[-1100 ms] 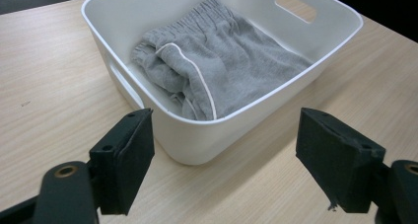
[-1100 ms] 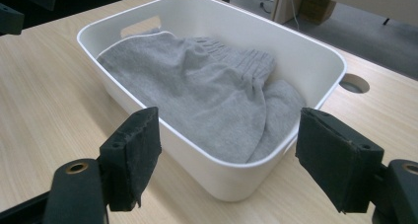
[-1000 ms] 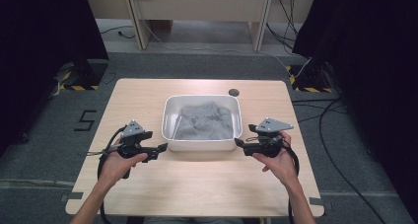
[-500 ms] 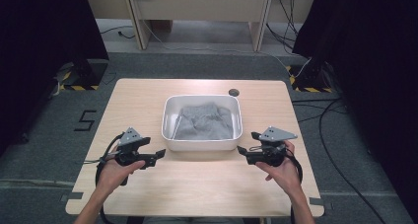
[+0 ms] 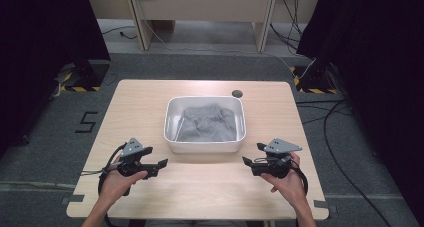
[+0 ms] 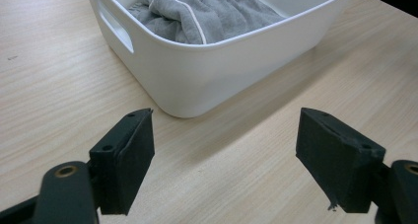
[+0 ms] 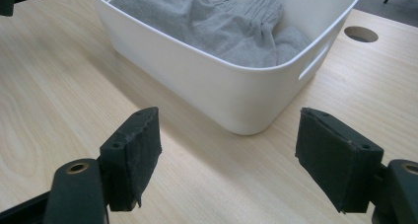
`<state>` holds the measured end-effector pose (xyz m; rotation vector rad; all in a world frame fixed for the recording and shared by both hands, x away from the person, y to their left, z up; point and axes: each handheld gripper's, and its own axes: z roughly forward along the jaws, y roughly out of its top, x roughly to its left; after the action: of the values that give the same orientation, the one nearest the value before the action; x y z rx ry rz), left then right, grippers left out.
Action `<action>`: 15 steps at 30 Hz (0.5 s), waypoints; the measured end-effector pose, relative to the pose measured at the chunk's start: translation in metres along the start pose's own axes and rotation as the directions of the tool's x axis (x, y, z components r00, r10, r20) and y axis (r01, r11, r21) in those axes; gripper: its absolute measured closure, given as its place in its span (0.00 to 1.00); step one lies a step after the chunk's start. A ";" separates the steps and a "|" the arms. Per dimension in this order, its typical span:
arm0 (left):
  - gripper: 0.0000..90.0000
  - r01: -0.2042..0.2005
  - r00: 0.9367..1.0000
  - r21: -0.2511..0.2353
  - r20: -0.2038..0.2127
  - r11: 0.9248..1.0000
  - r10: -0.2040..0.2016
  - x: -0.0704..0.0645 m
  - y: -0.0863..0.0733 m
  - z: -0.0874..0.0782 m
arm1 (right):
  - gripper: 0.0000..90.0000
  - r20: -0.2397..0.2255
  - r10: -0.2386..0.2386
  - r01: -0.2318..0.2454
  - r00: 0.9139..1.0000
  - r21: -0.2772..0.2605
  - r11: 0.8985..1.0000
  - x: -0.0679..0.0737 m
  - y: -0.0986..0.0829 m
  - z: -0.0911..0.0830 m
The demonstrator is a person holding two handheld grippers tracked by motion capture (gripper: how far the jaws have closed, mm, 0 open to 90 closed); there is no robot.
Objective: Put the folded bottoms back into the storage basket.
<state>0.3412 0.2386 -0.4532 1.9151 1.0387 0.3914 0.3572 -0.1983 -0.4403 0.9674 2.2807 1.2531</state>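
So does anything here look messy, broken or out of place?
Nothing much. The grey garment lies crumpled, not folded, inside the white tub, which sits square on the table. Both grippers, left and right, hover open and empty.

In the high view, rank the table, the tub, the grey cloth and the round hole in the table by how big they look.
1. Table, largest by far.
2. Tub, white, set on the table.
3. Cloth, grey, bunched inside the tub and covering most of its floor.
4. Hole, smallest, just beyond the tub's far right corner.
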 end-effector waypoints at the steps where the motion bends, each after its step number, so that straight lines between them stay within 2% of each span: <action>1: 0.24 0.000 1.000 -0.002 -0.001 1.000 0.000 -0.001 -0.002 -0.001 | 0.29 0.001 -0.001 0.001 1.000 -0.001 1.000 0.000 -0.002 -0.001; 11: 0.24 0.007 1.000 -0.005 -0.007 1.000 -0.008 0.001 -0.013 -0.002 | 0.29 0.000 0.009 -0.009 1.000 0.019 1.000 0.001 -0.010 -0.002; 15: 0.24 0.010 1.000 0.013 -0.011 1.000 -0.009 0.001 -0.021 0.001 | 0.29 0.004 0.010 -0.010 1.000 0.031 0.999 0.004 -0.016 0.000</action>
<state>0.3319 0.2440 -0.4717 1.9207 1.0597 0.3913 0.3483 -0.2014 -0.4533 0.9923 2.3019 1.2226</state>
